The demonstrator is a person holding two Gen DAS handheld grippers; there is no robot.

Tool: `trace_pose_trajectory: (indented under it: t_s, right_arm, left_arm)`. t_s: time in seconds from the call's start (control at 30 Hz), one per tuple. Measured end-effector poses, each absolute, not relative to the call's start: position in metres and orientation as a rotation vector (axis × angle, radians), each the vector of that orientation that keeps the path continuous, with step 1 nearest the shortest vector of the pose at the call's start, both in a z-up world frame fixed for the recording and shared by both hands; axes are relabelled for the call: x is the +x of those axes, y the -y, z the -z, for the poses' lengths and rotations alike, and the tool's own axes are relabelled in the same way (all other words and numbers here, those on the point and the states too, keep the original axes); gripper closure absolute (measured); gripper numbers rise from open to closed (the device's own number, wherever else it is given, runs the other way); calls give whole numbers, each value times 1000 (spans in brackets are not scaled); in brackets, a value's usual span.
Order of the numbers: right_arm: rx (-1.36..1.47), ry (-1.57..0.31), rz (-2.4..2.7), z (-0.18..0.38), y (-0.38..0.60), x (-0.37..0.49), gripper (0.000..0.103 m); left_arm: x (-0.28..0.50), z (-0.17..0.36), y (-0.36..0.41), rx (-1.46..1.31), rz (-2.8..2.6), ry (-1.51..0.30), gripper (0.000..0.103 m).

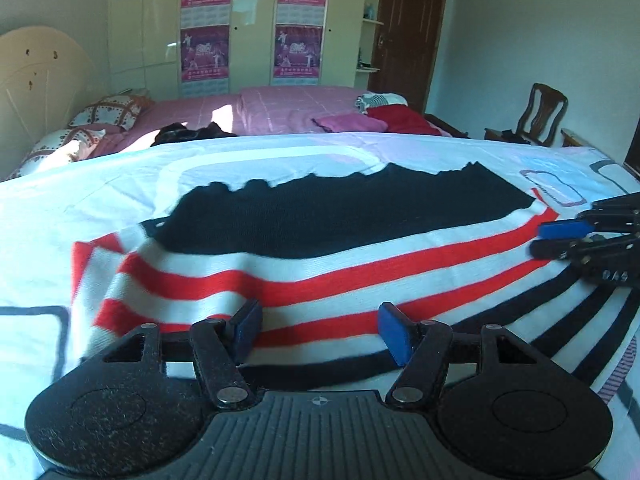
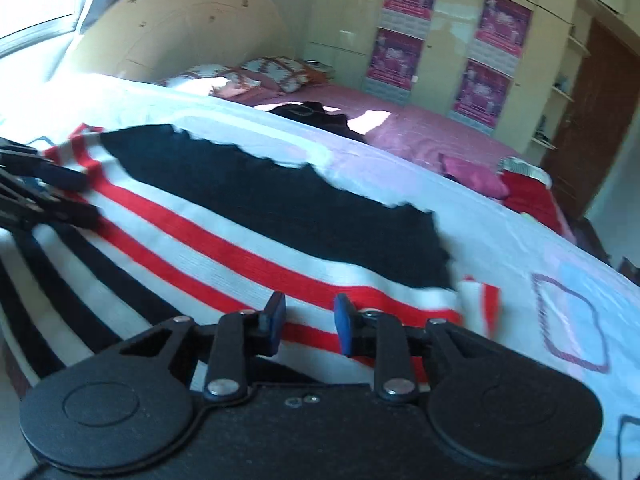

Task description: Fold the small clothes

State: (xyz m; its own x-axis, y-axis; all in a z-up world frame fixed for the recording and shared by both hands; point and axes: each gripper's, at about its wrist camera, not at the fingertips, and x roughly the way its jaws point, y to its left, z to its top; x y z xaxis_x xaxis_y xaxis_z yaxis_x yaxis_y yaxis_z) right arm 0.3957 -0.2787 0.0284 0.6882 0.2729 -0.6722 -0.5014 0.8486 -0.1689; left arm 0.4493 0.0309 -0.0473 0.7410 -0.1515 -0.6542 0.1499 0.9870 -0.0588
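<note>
Two tongs (image 1: 320, 330) (image 2: 310, 320) apart, over striped sweater (image 1: 320, 248)

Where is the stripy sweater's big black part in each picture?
Left wrist view: black part fills the middle, above the red stripes.
Right wrist view: black part runs from upper left to centre right.
Shared landmark: the pink bed behind it.

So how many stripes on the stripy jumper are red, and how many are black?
On the stripy jumper, by stripe colour, as far as the left wrist view shows:
Red stripes: 3
Black stripes: 3
Total: 6
The big black panel at the far end is not counted as a stripe.
</note>
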Motion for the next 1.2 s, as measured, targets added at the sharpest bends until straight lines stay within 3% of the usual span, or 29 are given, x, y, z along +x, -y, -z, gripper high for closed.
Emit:
trace_pose_trajectory:
  t_s: [0.17,0.33,0.57,1.0,1.2]
  right_arm:
    - [-281,-731,-367,-27,316,397,77]
    - [-209,-679,-451,-51,283,358,77]
    - [-146,-715,-585,-42,220,318,80]
    - [-233,-750,-581,-20,182,301,80]
    - [-267,-742,-487,-23,224,302,81]
  left_arm:
    - [438,45,-49,-26,169,-714,38]
    - [417,28,-28,-85,196,-668,38]
    - [391,37,-3,-133,167,-692,38]
    - [374,53,2,-9,165,-714,38]
    - [359,50,-26,-3,148,-712,39]
